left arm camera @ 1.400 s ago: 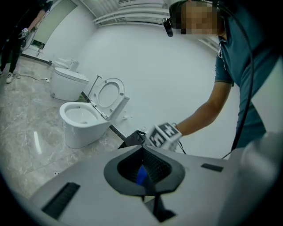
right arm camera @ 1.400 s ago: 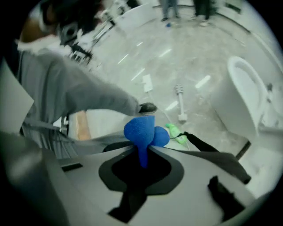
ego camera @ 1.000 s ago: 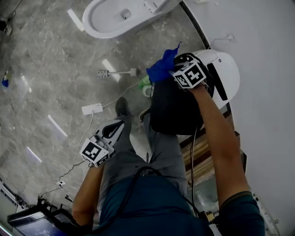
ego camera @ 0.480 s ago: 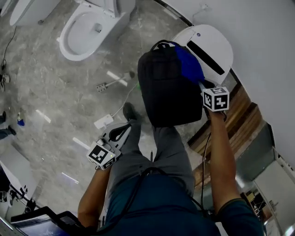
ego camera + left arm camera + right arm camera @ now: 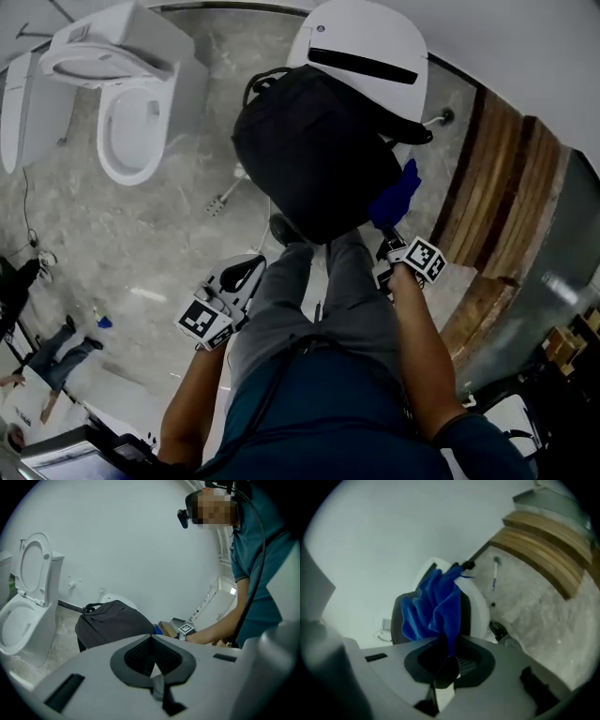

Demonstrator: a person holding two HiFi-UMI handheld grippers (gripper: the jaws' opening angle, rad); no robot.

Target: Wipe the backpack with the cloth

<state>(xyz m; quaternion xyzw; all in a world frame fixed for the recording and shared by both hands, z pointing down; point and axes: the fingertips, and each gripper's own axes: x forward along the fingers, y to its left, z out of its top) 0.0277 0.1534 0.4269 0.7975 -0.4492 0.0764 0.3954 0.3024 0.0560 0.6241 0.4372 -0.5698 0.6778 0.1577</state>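
Pinches a fold of the blue cloth (image 5: 436,604) in the right gripper (image 5: 449,654), jaws closed down on the fabric with only its thickness between the pads. Lets the rest of the cloth stand up in a loose bunch ahead of the fingertips. Sets that bunch against the black backpack (image 5: 314,150), at its lower right edge in the head view, just beyond the marker cube (image 5: 424,260) on that gripper.

Holds the left gripper (image 5: 151,641) with jaws drawn together, pad tips meeting and nothing between them. Carries it low at the person's left side, beside the grey trouser leg (image 5: 281,300), well apart from the backpack but pointed towards it.

Finds the backpack slumped on the closed white toilet (image 5: 366,47), top handle (image 5: 265,80) looped at the far end and a dark strap trailing over the lid. Shows nothing of the bag's inside from any view.

Catches a second toilet (image 5: 131,117) off to the left, lid raised and bowl open, with only white porcelain showing in it. Takes in wooden boards (image 5: 497,187) along the floor to the right of the backpack.
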